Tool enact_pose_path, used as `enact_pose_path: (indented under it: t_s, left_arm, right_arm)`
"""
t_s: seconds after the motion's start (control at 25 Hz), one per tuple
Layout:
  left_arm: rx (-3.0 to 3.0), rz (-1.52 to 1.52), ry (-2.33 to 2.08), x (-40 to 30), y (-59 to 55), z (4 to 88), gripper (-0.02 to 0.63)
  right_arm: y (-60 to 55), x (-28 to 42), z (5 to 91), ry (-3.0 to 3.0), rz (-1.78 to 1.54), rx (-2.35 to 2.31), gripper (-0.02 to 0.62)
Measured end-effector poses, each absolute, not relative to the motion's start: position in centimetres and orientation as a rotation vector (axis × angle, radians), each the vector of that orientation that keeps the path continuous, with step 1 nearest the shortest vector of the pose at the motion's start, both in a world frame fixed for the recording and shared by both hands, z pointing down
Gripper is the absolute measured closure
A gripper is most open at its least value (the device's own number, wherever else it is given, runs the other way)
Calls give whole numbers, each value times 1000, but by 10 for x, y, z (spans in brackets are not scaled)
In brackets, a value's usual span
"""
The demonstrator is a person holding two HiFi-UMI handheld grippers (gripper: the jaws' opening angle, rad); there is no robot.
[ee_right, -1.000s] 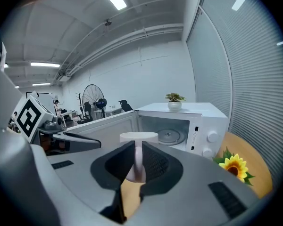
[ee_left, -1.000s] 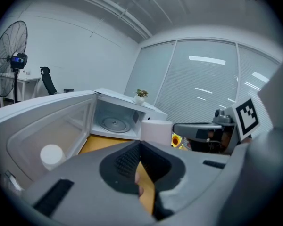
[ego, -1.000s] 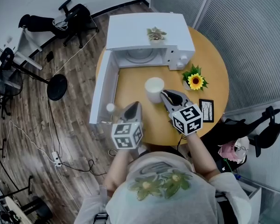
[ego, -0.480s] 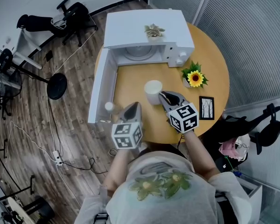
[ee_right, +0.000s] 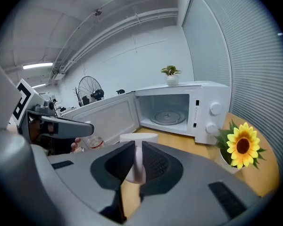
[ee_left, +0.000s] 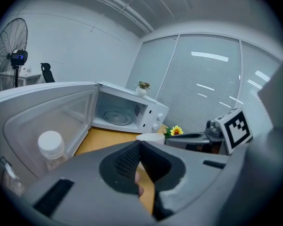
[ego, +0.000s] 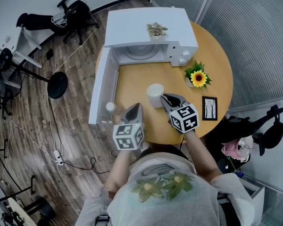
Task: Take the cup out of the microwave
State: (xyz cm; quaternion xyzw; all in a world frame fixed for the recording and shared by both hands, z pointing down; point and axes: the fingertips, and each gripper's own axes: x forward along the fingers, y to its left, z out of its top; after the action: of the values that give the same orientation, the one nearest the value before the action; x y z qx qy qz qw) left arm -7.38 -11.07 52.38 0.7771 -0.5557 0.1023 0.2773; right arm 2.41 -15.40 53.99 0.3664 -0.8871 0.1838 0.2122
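**Cup's out of the microwave, right tongs have it by the handle**

The right tongs (ee_right: 136,147) are clamped on the handle (ee_right: 139,167) of the white cup (ego: 155,94). In the right gripper view the two pads sit either side of that thin white loop, with the cup's body just past them. The left tongs (ee_left: 139,146) are closed together with nothing held. They hang over the near edge of the worktop (ego: 132,81), just left of the cup and not touching it.

The cup is upright, outside the microwave (ego: 151,25) and well in front of its opening, over the middle of the round wooden worktop. I honestly can't tell whether its base is on the wood or a bit above it, because the tongs cover the bottom.

The microwave door (ego: 104,91) is swung wide open to the left, and the glass turntable (ego: 141,54) inside is bare. A small clear bottle with a white cap (ee_left: 51,147) stands right by the open door, near the left tongs.

To the right of the cup there's a potted sunflower (ego: 198,78) just in front of the microwave's knobs, and a little black picture frame (ego: 208,109) lies closer to the worktop edge. A small plant (ego: 156,30) sits on top of the microwave.
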Motion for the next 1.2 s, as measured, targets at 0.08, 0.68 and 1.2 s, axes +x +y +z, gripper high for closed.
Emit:
enact_pose_path:
  t_s: [0.08, 0.68, 1.2]
  left_arm:
    - [2083, 279, -1487, -74, -110, 526, 601]
    - [2069, 322, -1450, -68, -107, 543, 603]
    - [2050, 343, -1440, -72, -103, 552, 601]
  right_arm:
    - [-154, 24, 545, -2457, 519, 1013, 537]
    - [-155, 26, 596, -2365, 575, 980, 537]
    - [-159, 28, 622, -2309, 582, 991, 537]
